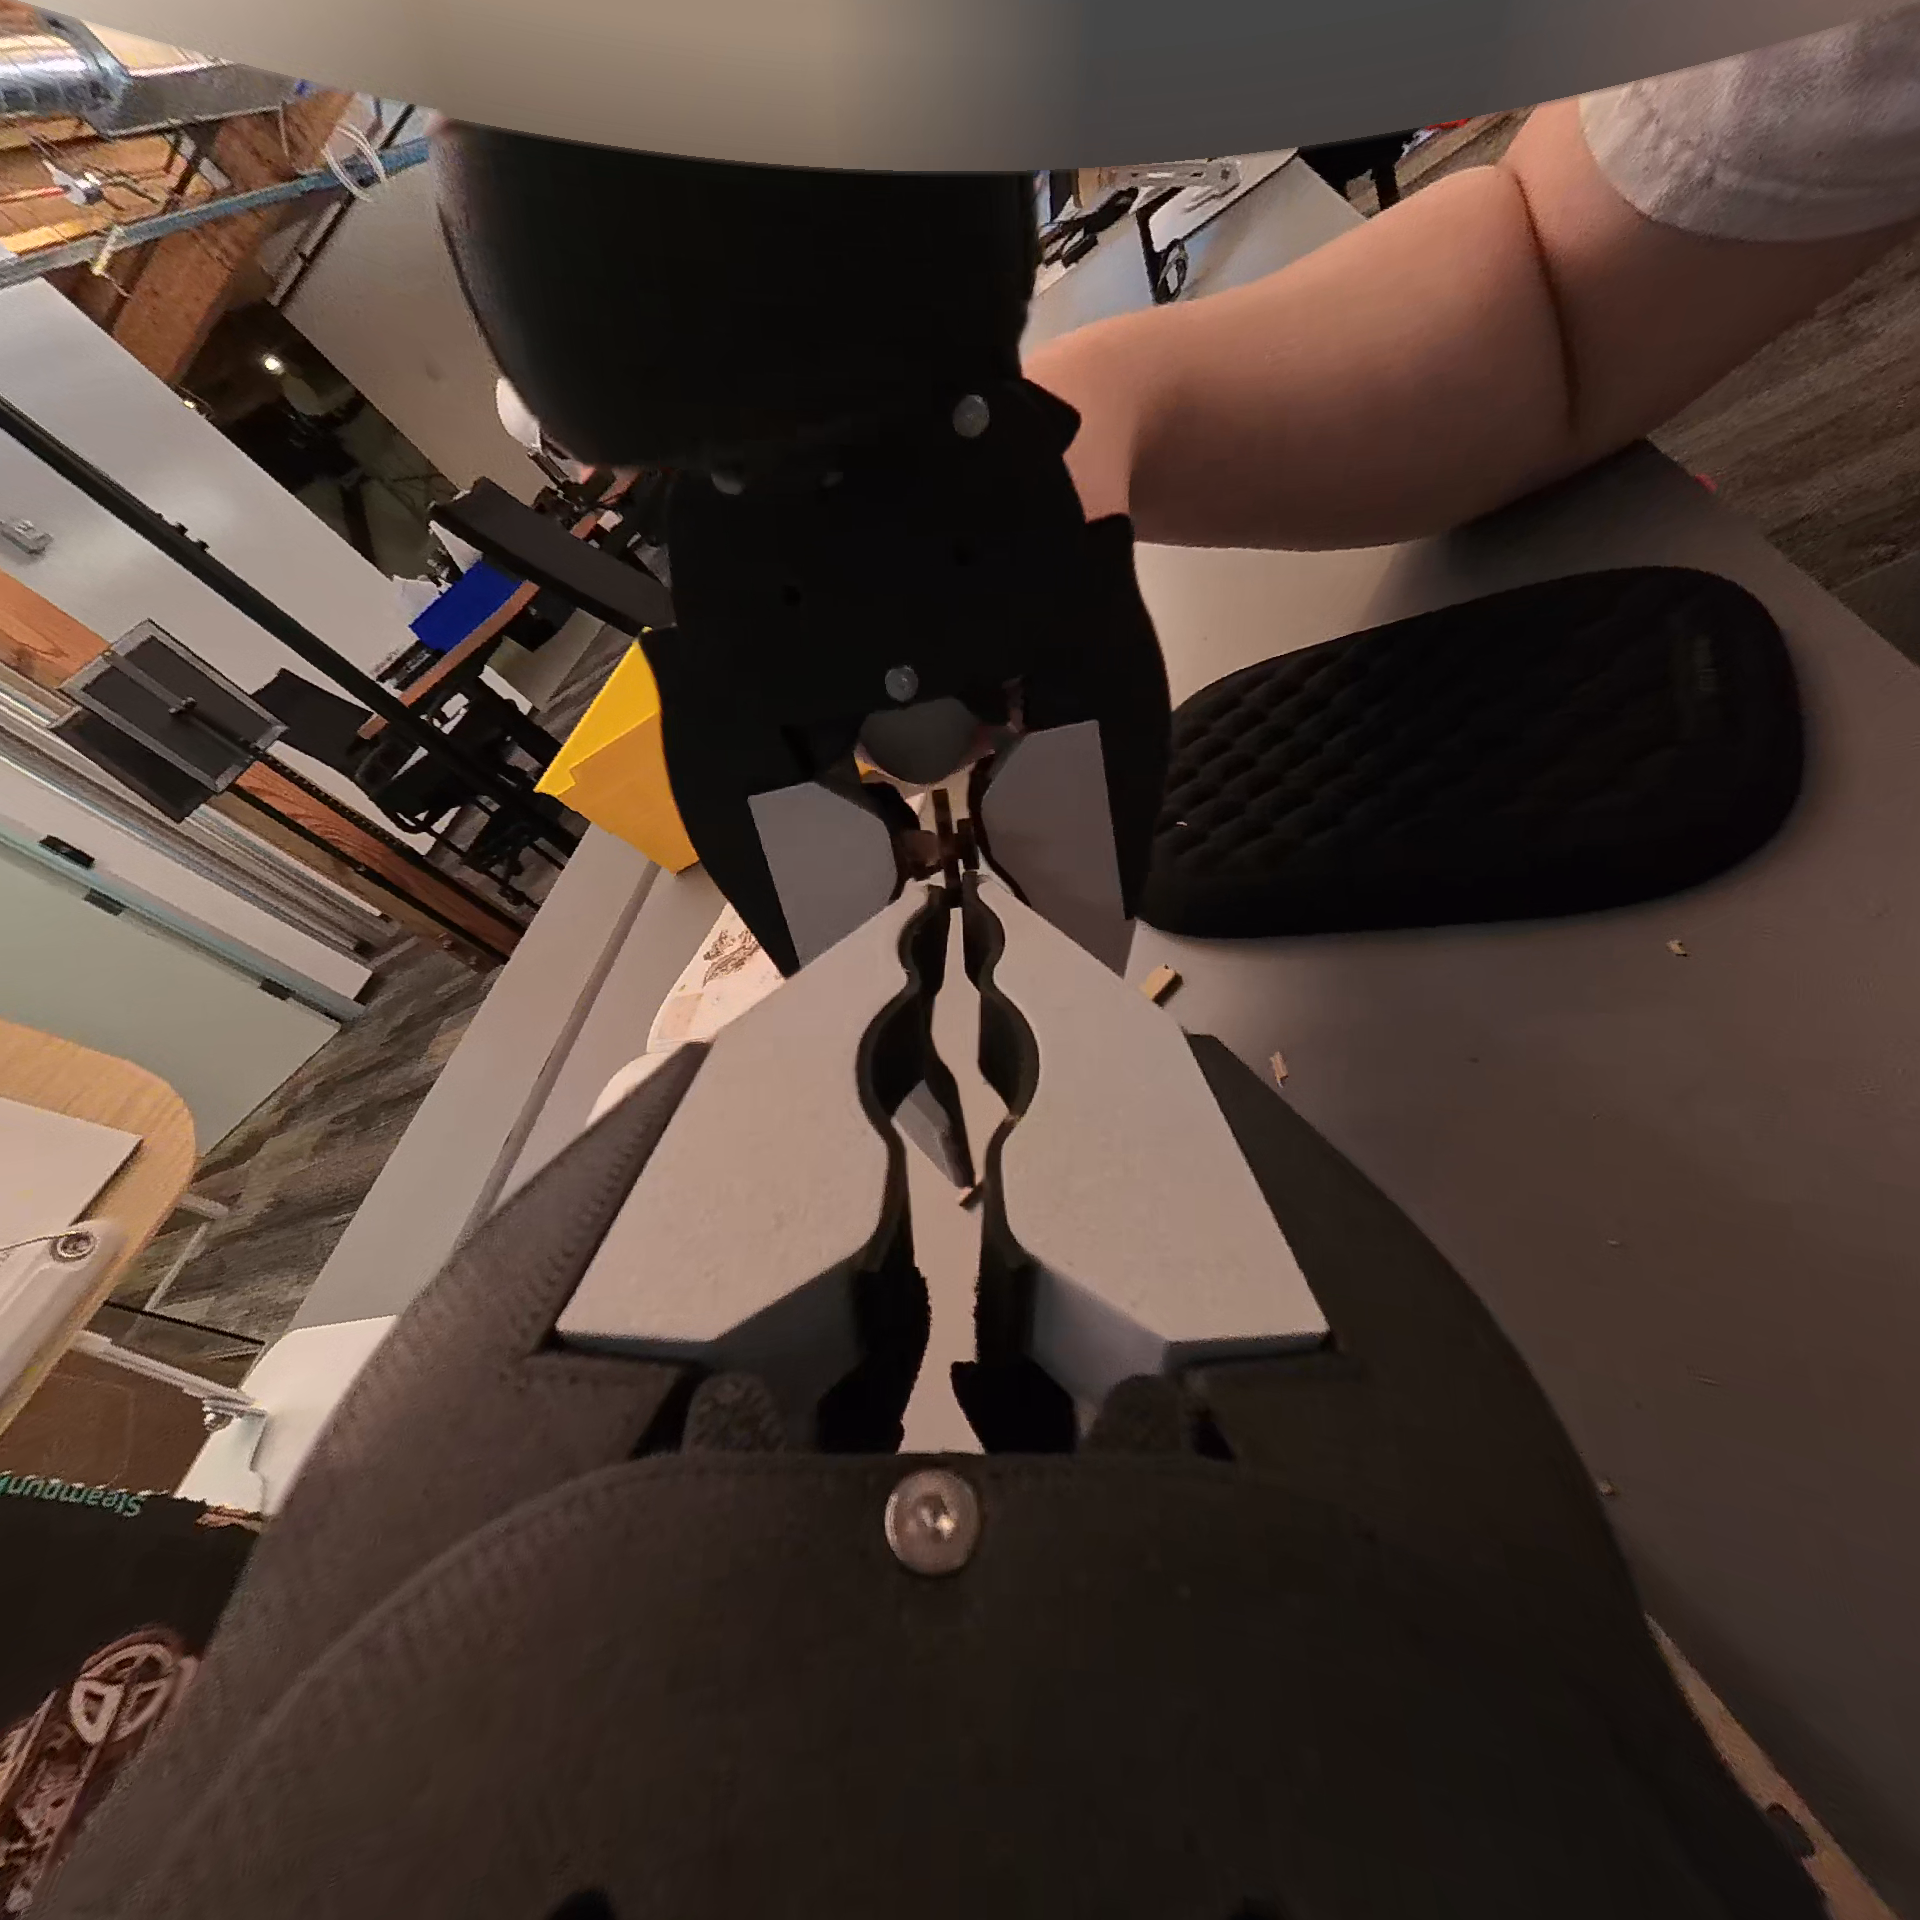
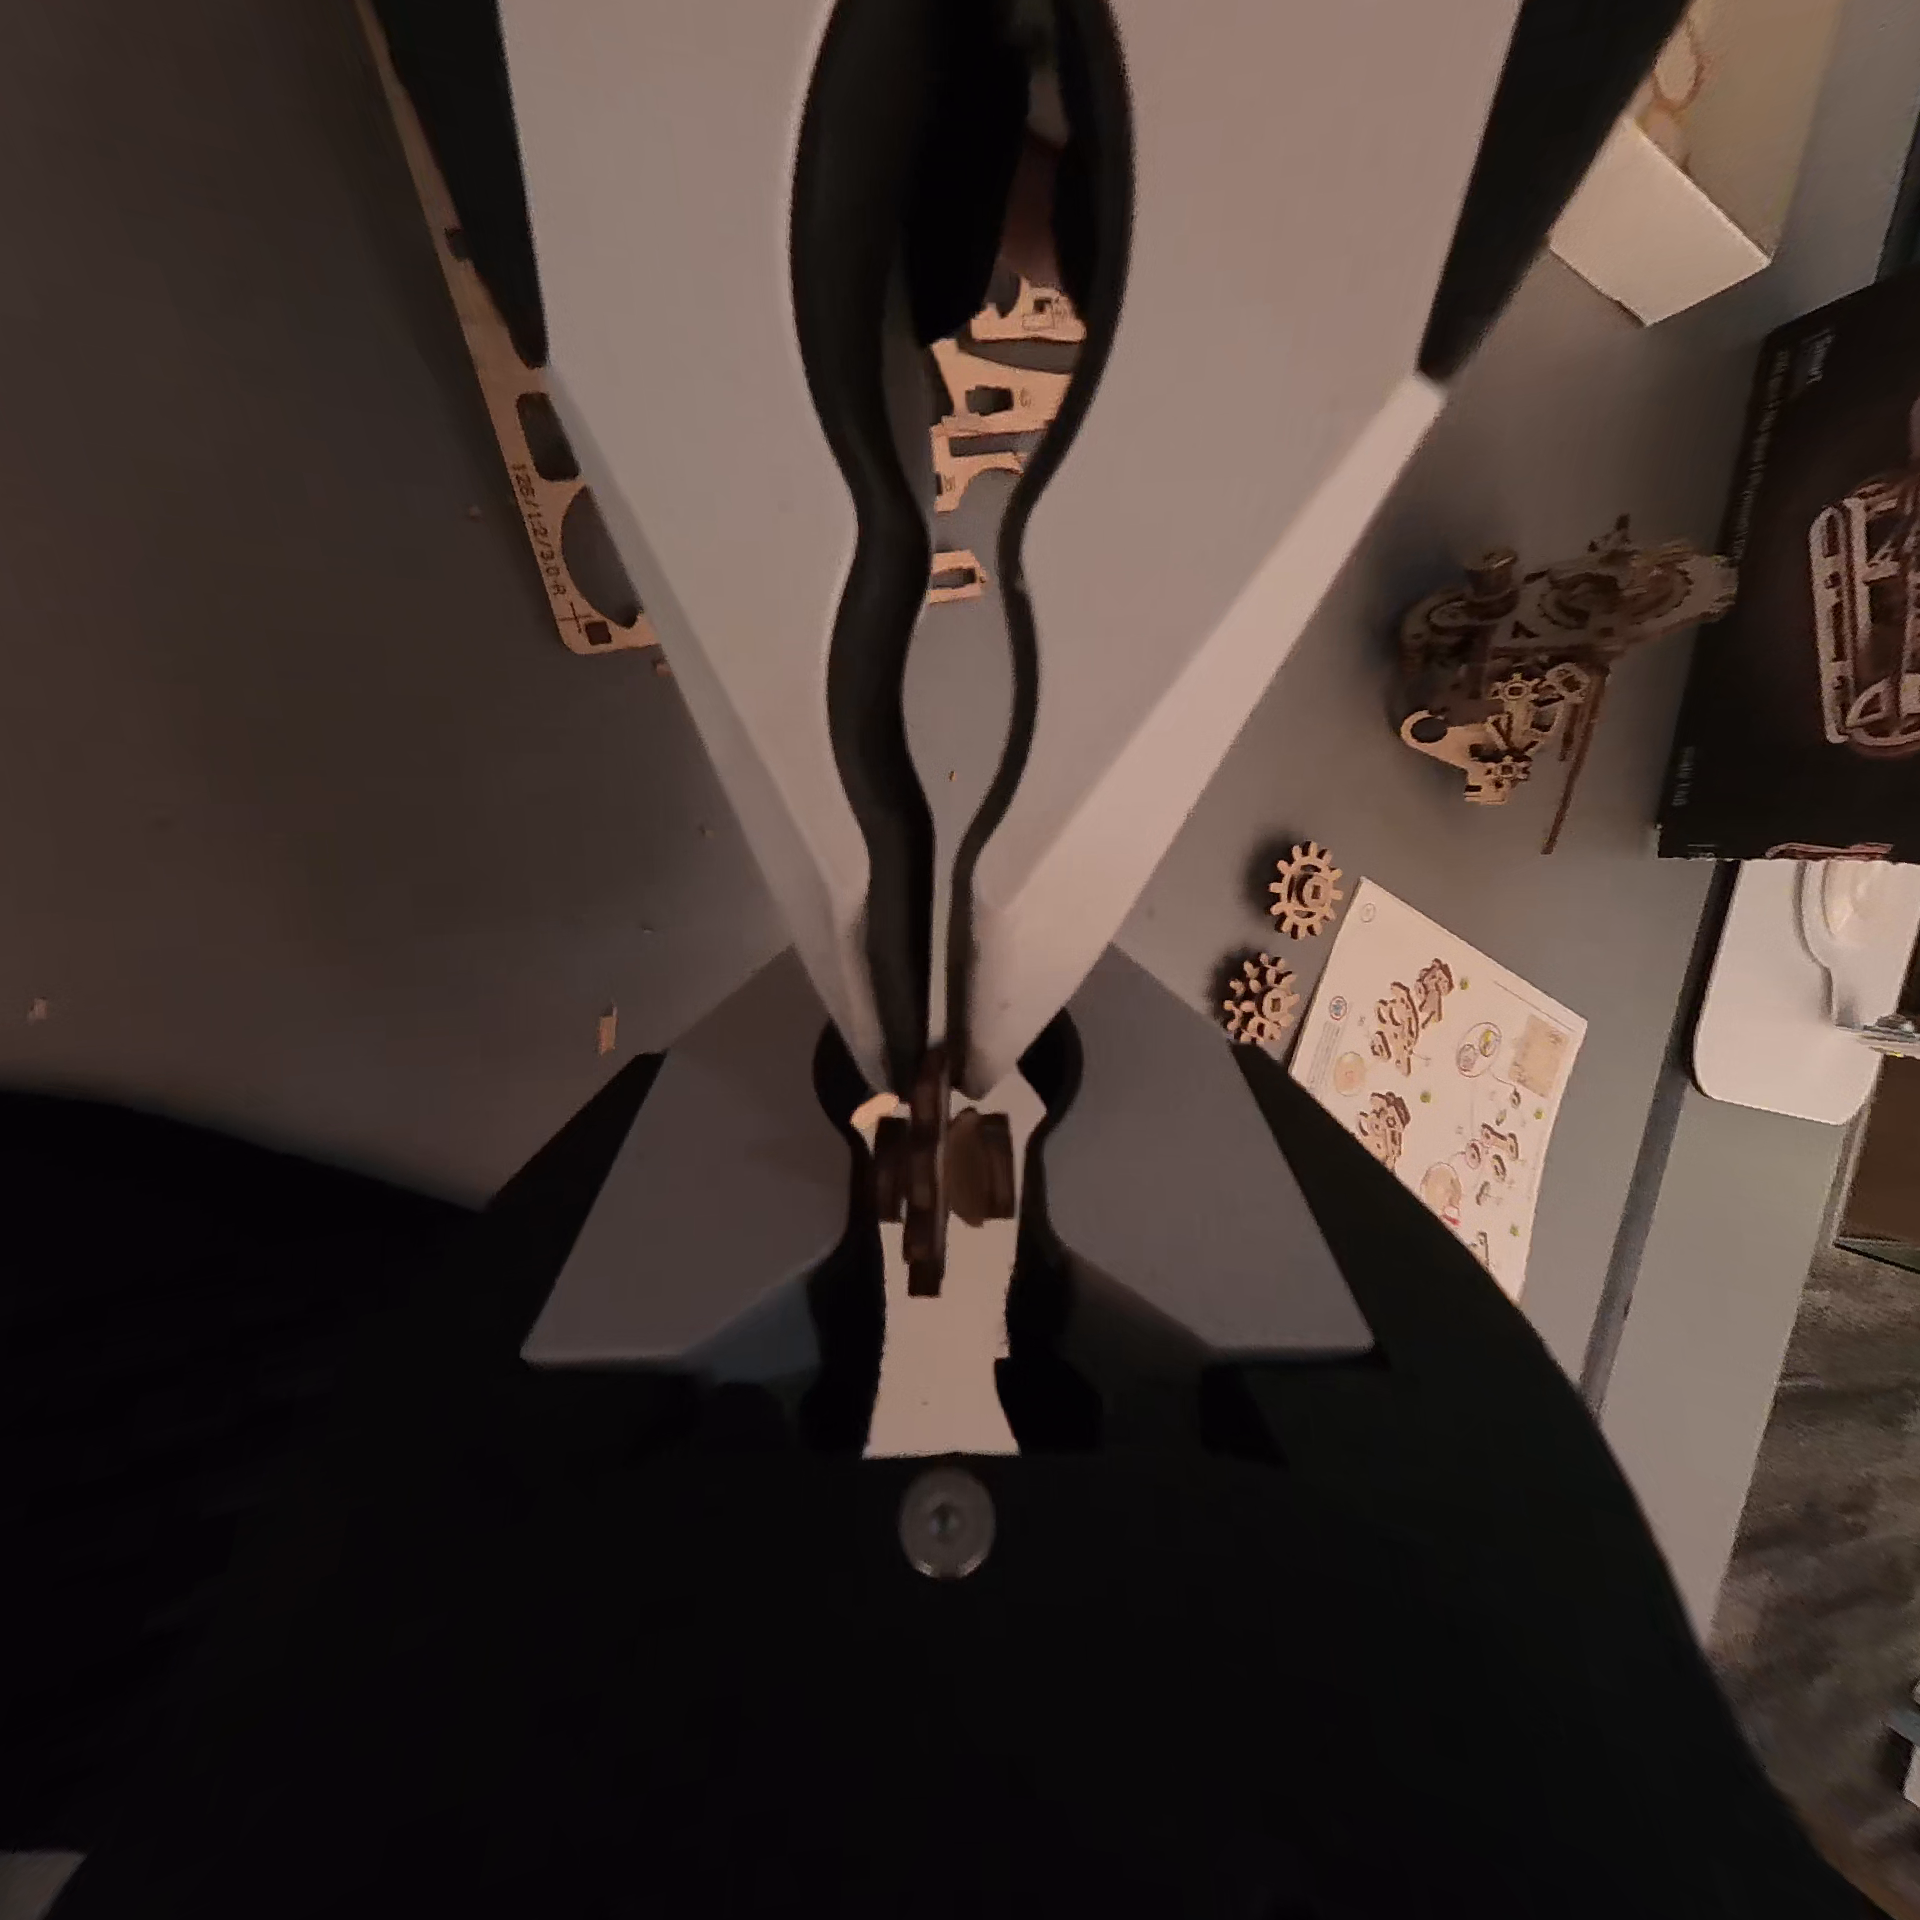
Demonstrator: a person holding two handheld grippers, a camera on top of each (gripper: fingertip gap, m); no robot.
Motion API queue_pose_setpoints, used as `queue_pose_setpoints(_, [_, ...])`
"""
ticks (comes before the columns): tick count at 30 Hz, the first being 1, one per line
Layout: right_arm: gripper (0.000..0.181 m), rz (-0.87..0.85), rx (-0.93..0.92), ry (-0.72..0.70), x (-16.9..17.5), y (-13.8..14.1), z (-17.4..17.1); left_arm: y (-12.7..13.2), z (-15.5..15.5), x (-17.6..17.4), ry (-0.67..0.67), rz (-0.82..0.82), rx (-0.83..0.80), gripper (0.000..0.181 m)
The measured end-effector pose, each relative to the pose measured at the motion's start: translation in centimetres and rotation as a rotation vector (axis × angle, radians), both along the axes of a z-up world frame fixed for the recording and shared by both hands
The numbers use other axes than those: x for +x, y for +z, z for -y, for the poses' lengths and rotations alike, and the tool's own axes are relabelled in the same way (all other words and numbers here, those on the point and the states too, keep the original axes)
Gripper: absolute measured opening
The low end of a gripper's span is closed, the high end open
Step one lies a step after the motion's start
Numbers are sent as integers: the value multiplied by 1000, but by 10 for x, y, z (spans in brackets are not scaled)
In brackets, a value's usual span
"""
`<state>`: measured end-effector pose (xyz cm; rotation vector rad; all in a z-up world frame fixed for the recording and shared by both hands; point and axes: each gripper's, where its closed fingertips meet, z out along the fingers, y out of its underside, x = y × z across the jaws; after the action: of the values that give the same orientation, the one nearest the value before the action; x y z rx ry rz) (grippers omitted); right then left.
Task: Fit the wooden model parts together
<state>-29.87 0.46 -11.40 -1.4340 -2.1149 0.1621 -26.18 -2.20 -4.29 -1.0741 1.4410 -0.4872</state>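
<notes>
Both tools meet tip to tip above the matte grey table (image 2: 260,520). The left tool (image 1: 954,894) has pale grey flat-faced fingers with wavy black rubber lining along the inner edges, and its tips are pinched down on a thin wooden gear piece (image 2: 928,1117), dark-edged from laser cutting. The right tool (image 2: 940,1132), same grey wedge shape with black backing, is clenched around that same little piece from the other side, so the part sits right where the two sets of tips cross, lifted off the table.

Over toward the table's right edge in the right wrist view there's a half-built wooden model (image 2: 1527,655), all lacy plywood gears and brackets. Just below it lie two loose toothed gear wheels (image 2: 1304,894), and beside them a printed instruction sheet (image 2: 1444,1081). A dark product box (image 2: 1808,582) sits at the right edge. A punched-out plywood sheet (image 2: 551,540) lies partly under the left tool. Small wood crumbs (image 2: 606,1031) are scattered around.

In the left wrist view a black quilted oval pad (image 1: 1475,748) rests on the table near a person's bare forearm (image 1: 1351,416).
</notes>
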Motion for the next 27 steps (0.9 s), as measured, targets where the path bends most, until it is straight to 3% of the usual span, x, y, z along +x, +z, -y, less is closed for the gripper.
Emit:
queue_pose_setpoints(21, [12,-28,-60,-18,-5,-1,8,-1,3,-4,-36,-19,-43,1])
queue_pose_setpoints(27, [17,-12,-32,63,-2,-4,12,-5,5,-3,-44,-45,-25,0])
